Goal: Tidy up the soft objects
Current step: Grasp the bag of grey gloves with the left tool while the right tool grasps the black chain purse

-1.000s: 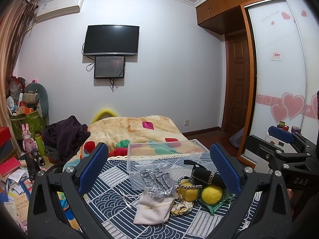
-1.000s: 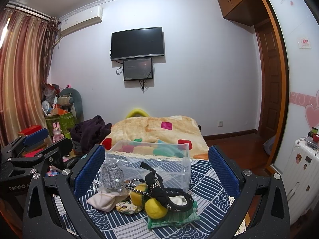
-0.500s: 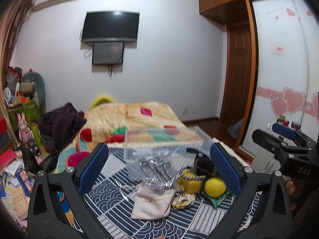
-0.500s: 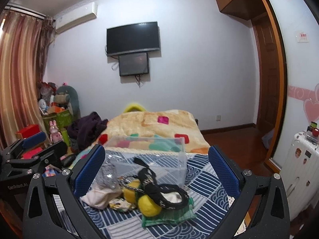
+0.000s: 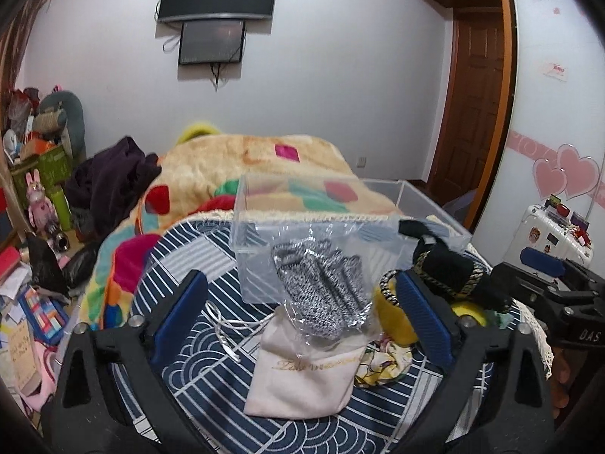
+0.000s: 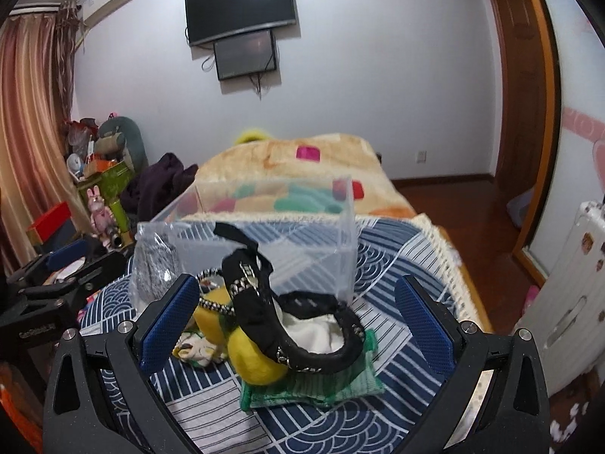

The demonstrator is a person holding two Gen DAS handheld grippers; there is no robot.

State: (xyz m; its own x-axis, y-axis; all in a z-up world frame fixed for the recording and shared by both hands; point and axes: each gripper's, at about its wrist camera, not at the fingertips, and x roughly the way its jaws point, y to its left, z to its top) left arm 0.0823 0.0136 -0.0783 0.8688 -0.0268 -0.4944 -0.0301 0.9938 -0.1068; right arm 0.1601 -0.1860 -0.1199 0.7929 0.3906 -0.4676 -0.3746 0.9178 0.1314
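Step in hand, as we judge it: the approach, nothing yet lifted; the soft things lie heaped in the lower centre of both views, on the patterned spread, just in front of the box.

1. Bed (image 5: pixel 196 344): navy-and-white wave-patterned spread, flat and taut; a fleecy beige blanket with coloured patches lies behind it, in mid-frame.
2. Clear box (image 5: pixel 340 223): rigid transparent plastic, rectangular, open-topped, seemingly with nothing in it. We take it for the likely receptacle.
3. Left hand-held gripper (image 5: pixel 302 321): blue ribbed pads set wide apart, holding nothing, framing the bagged knit and pouch.
4. Right hand-held gripper (image 6: pixel 298 321): pads likewise wide apart, unloaded, framing the black strap and yellow balls.
5. Black strap (image 6: pixel 280 321): limp fabric loop with metal chain trim, draped over the balls and a white cloth.
6. Cream pouch (image 5: pixel 306 374): soft matte fabric, drawstring cord trailing toward the lower left.
7. Bagged knit (image 5: pixel 321 295): speckled grey-white knit in crinkled clear film, leaning on the box wall.
8. Green cloth (image 6: pixel 325 386): folded, ribbed, at the bottom of the heap.
9. Yellow balls (image 6: pixel 253 359): round, fuzzy, felt-like.

Next move, in our judgement: lower one gripper onto a top-lying piece, pinch lightly, as the film is slippery and the strap may drag its neighbours.
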